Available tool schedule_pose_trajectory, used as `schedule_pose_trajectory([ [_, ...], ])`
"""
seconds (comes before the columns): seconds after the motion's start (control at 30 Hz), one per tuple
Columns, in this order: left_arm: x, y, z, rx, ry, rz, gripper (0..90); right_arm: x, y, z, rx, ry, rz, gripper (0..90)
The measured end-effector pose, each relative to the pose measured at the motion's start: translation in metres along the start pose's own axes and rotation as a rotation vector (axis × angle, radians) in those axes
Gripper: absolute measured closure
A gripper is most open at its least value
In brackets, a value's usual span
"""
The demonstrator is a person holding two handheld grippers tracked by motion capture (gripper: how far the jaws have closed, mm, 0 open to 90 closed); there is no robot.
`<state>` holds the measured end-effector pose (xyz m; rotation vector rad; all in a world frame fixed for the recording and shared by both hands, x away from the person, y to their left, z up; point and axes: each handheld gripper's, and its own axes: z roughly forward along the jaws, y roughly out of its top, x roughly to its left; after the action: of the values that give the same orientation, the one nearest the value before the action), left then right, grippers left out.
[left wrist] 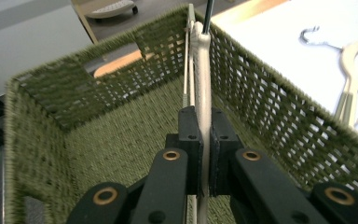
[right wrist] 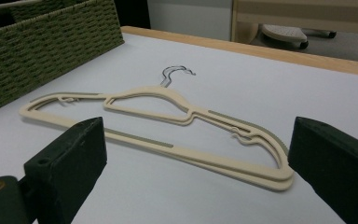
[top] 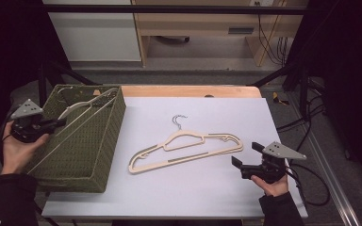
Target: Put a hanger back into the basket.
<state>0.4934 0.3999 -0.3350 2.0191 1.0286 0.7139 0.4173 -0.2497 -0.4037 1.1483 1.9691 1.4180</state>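
My left gripper is clamped on a cream hanger, both pads pressed flat against its thin bar. In the high view the left gripper sits at the left rim of the green woven basket, which stands on the left part of the table. The held hanger slants across the basket's inside, its far end up near the far right corner, its near end running toward the near left corner. Whether its lower end touches the basket floor I cannot tell.

My right gripper is at the near right of the table, jaws spread wide with nothing between them. In the right gripper view the two black pads stand well apart, framing the stack of cream hangers beyond.

That stack lies flat on the pale grey table top, centre, between basket and right gripper, apart from both. At least two hangers lie one on the other, nearly aligned. Their metal hooks point to the far side.

Left hand holds its gripper from outside the basket's left wall.
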Motion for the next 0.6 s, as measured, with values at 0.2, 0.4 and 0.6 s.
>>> schedule_pose_trajectory([
  [0.2,-0.008,-0.02,0.012,-0.001,0.006,-0.016,85.3,0.0,0.0,0.001,0.004,0.005,-0.007,4.9],
  [0.4,-0.017,-0.03,0.027,0.053,-0.001,-0.021,83.7,0.001,-0.001,0.002,0.009,0.009,-0.009,4.9],
  [0.6,-0.03,-0.032,0.037,0.125,-0.005,-0.003,80.0,0.001,-0.001,0.001,0.008,0.009,-0.011,4.9],
])
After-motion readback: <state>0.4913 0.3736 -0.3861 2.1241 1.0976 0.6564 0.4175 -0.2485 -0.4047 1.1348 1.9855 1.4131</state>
